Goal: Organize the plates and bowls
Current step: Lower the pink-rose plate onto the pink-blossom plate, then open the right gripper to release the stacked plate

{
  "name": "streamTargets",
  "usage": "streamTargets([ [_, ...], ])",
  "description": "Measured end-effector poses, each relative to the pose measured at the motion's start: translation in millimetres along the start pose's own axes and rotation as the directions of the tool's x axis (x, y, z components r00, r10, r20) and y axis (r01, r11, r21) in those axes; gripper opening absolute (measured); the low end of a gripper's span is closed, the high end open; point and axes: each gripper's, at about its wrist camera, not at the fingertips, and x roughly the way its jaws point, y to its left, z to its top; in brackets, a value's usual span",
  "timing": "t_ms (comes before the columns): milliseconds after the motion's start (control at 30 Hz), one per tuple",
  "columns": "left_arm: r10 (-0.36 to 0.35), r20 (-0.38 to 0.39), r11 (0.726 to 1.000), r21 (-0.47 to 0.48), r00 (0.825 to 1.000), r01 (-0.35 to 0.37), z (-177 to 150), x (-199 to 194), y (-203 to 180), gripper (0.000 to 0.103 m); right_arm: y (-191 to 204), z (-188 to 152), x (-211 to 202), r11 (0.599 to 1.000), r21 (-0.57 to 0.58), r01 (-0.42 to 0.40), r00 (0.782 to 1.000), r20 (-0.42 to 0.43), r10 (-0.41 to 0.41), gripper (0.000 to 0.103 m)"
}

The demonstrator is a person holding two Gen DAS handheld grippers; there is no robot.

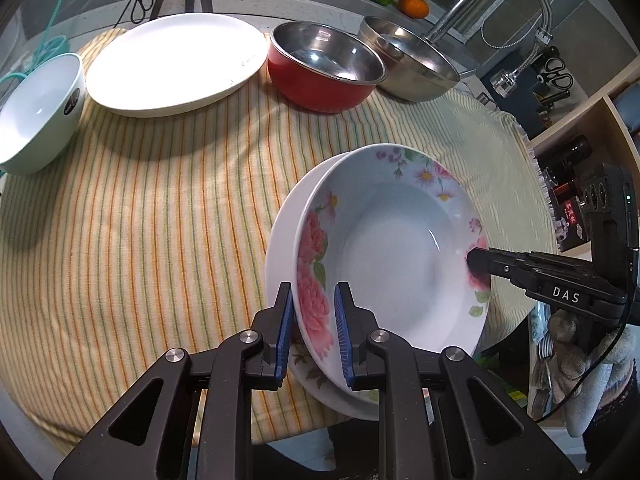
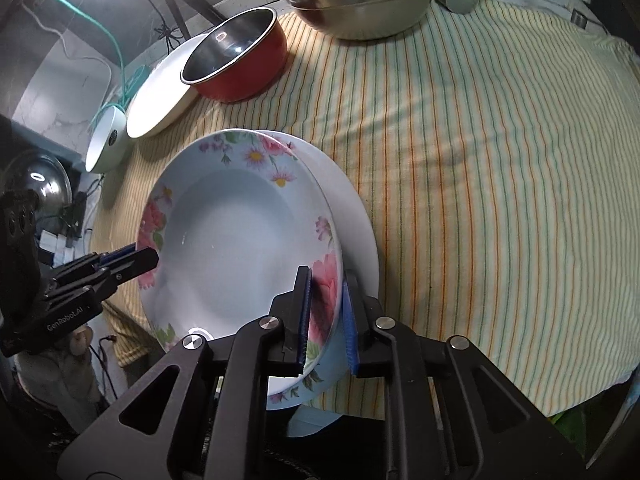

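Over the near edge of the striped cloth (image 1: 160,208), the floral plate (image 1: 400,248) sat tilted on a white plate (image 1: 280,240), both grippers, left (image 1: 312,332) and right (image 2: 326,316), clamped on its opposite rims.

Two floral dishes are stacked, the upper floral dish (image 1: 394,248) on a lower floral dish (image 1: 280,240). Beyond them on the striped cloth (image 1: 160,220) stand one white plate (image 1: 176,64), one white bowl (image 1: 36,112), one red bowl (image 1: 324,66) and two nested steel bowls (image 1: 412,60). One orange (image 1: 414,5) sits behind those.
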Motion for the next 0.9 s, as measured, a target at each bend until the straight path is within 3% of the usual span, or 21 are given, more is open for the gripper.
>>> streamTargets([
  [467,0.024,-0.007,0.999,0.027,1.0,-0.023,-1,3,-7,0.02,12,-4,1,0.99,-0.085,0.111,0.994,0.007,-0.111,0.018],
  [900,0.07,-0.009,0.994,0.083,0.997,-0.069,-3,5,-19,0.025,16,-5,1,0.984,-0.101,0.147,0.989,0.011,-0.146,0.018],
])
